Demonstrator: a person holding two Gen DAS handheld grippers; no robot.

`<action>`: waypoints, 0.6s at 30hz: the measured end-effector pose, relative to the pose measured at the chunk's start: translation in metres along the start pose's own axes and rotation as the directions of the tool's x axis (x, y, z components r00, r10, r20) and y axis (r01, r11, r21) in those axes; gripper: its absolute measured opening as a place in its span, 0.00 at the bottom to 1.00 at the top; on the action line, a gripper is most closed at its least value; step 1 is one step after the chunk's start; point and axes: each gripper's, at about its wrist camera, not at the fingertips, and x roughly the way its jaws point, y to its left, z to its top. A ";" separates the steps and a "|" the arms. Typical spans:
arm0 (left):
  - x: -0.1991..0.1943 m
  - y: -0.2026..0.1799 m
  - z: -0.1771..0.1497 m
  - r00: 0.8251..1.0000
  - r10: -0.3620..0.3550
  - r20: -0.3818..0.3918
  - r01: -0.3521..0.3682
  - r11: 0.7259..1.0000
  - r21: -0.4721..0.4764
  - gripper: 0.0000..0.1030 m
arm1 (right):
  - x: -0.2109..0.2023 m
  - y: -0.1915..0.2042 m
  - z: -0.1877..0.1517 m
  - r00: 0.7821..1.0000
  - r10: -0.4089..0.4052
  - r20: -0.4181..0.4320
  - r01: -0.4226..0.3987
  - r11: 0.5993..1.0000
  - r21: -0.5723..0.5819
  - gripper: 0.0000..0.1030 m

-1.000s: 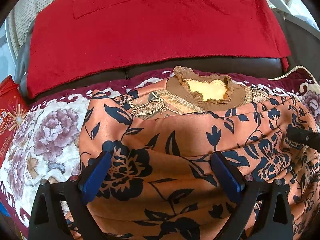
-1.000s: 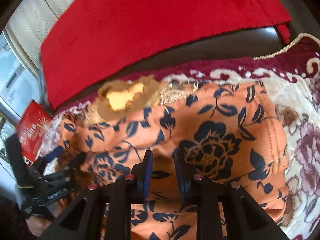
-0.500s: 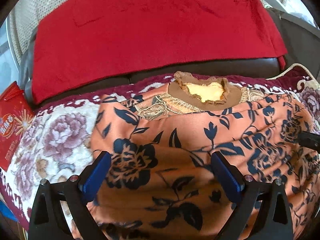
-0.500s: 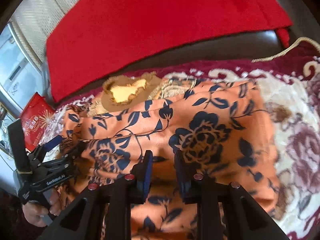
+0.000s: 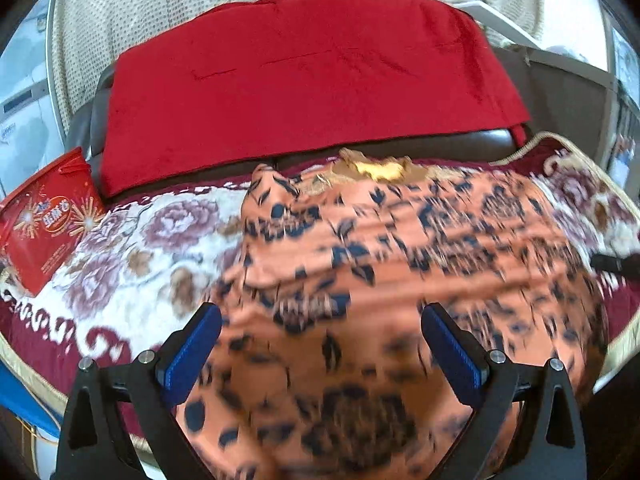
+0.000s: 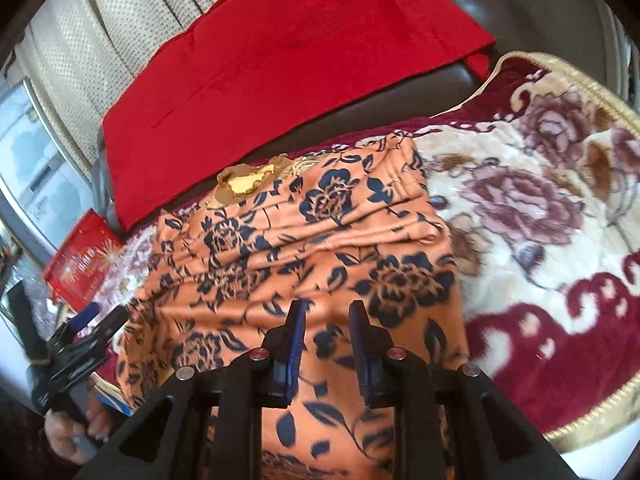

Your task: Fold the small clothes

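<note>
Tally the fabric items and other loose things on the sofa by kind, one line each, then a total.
Orange garment with dark blue flowers: 1
Plain red cloth over the sofa back: 1
Floral blanket, cream and maroon: 1
Red snack box: 1
Total: 4

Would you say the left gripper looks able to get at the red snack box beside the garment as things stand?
Probably yes. The left gripper has its jaws wide open with nothing clamped, and the red snack box lies uncovered on the floral blanket, off to its left, with only bare blanket between. It would have to leave the orange garment.
</note>
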 end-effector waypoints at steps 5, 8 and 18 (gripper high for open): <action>-0.006 -0.006 -0.024 0.998 0.037 -0.053 -0.034 0.998 0.043 0.97 | -0.012 0.009 -0.016 0.998 0.052 -0.029 -0.051 0.998 0.021 0.25; 0.001 -0.003 -0.024 0.992 0.050 -0.116 -0.048 0.999 0.020 0.97 | -0.009 0.014 -0.027 0.998 0.007 -0.065 -0.007 1.000 0.004 0.25; 0.028 0.043 0.054 0.987 0.147 -0.059 -0.150 0.988 -0.042 0.97 | -0.006 0.023 0.012 0.998 -0.020 -0.055 0.014 0.995 -0.100 0.25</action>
